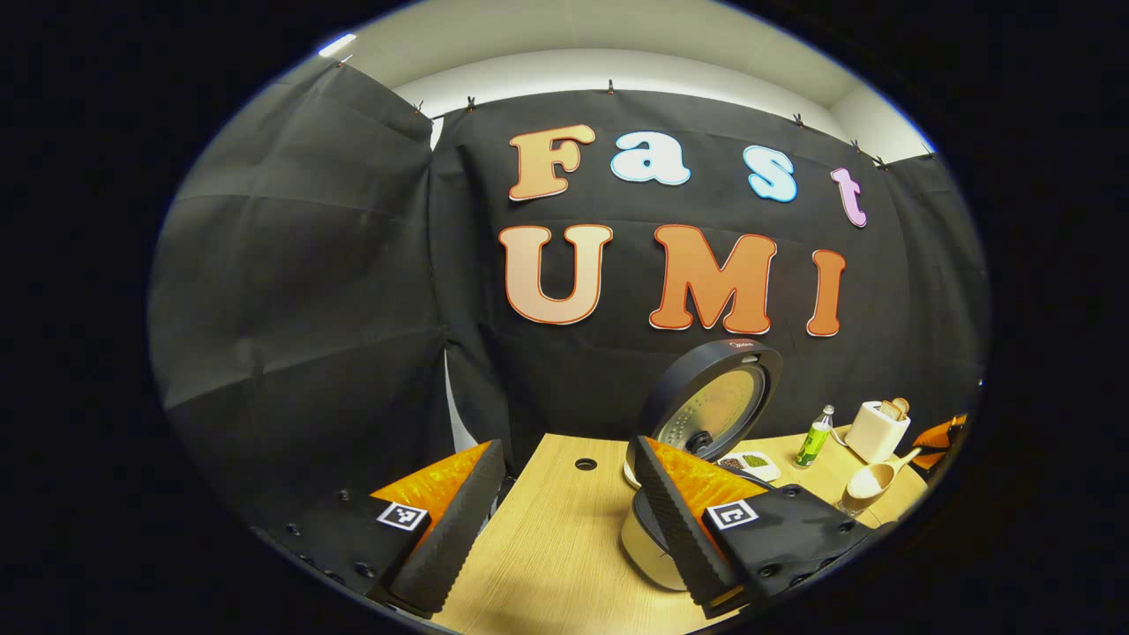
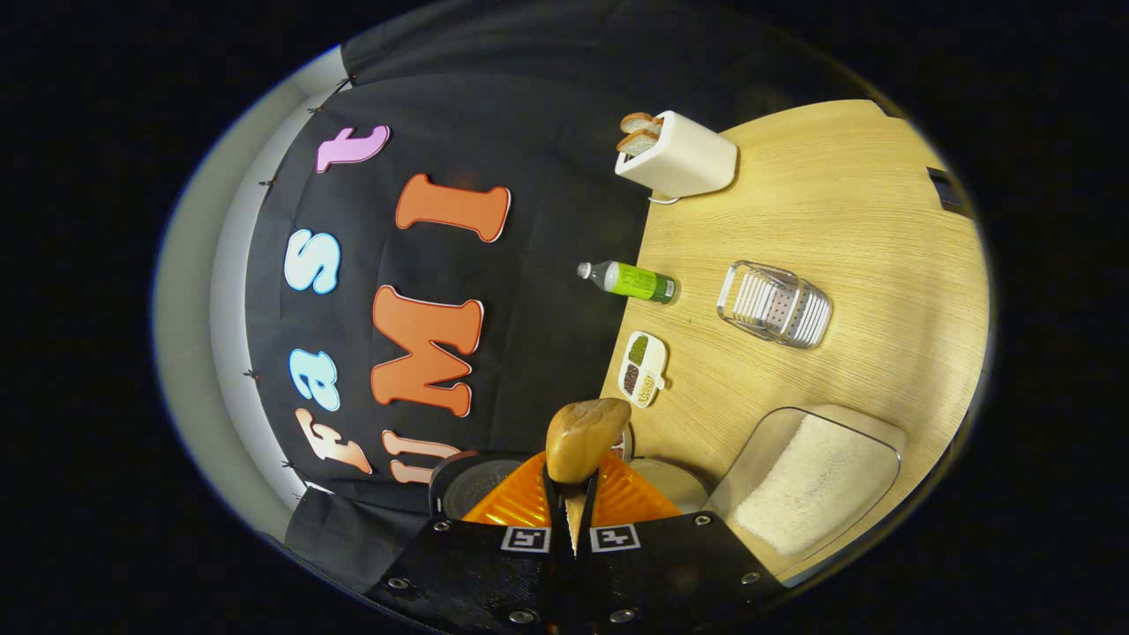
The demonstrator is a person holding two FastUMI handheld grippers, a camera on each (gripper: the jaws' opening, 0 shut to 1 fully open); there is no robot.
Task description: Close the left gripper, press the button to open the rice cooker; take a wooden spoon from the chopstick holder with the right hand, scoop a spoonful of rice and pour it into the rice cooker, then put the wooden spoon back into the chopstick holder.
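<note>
Spoon (image 2: 585,439) sits clamped by its handle in the right gripper (image 2: 570,516), bowl at twelve o'clock; stiff, light wood. Left gripper (image 1: 556,520) gapes wide; cooker (image 1: 706,414) lid is up.

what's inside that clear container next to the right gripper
The clear container holds a bed of white rice. Its near end is cut off by the right gripper, so that part cannot be seen.

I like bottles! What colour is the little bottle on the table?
The bottle is clear with a bright green label and a silvery cap, seen best in the right gripper view.
</note>
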